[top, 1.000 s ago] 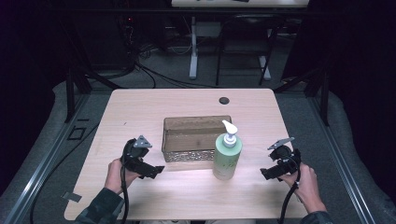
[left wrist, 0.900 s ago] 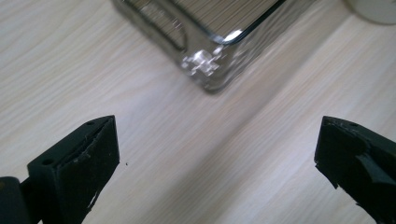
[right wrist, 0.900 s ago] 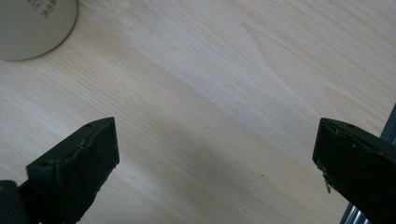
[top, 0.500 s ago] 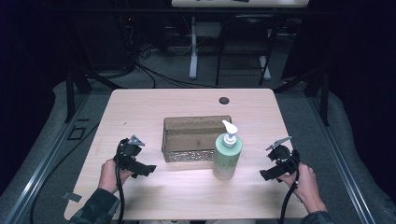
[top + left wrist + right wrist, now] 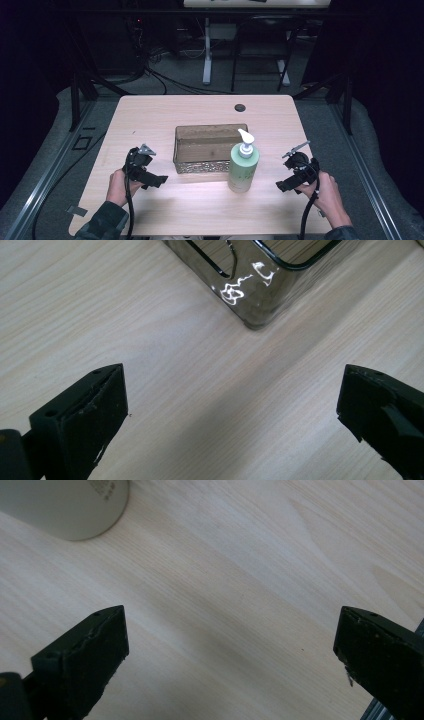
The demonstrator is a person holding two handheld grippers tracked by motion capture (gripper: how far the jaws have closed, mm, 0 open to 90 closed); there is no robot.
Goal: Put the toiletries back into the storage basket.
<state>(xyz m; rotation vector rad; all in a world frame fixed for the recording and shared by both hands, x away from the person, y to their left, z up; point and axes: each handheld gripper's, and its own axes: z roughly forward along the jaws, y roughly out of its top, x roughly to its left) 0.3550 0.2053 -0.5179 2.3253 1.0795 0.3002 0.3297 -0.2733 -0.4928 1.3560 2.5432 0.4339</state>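
A pale green pump bottle point(image 5: 243, 165) with a white pump stands upright on the wooden table point(image 5: 210, 117), just in front of the right end of a dark, shiny rectangular basket point(image 5: 210, 148). My left gripper point(image 5: 156, 180) is held low over the table, left of the basket, open and empty. A corner of the basket point(image 5: 260, 287) lies beyond its jaws. My right gripper point(image 5: 282, 186) hovers to the right of the bottle, open and empty. The bottle's base point(image 5: 65, 505) sits at the upper left in the right gripper view.
A small round black hole point(image 5: 240, 107) sits in the tabletop near the far edge. Cables trail from both grippers toward the near edge. Dark floor, table legs and cables surround the table. The table's right edge point(image 5: 395, 707) is close to the right gripper.
My left gripper has drawn back to the left and toward the near edge, away from the basket. The right gripper has stayed almost still.
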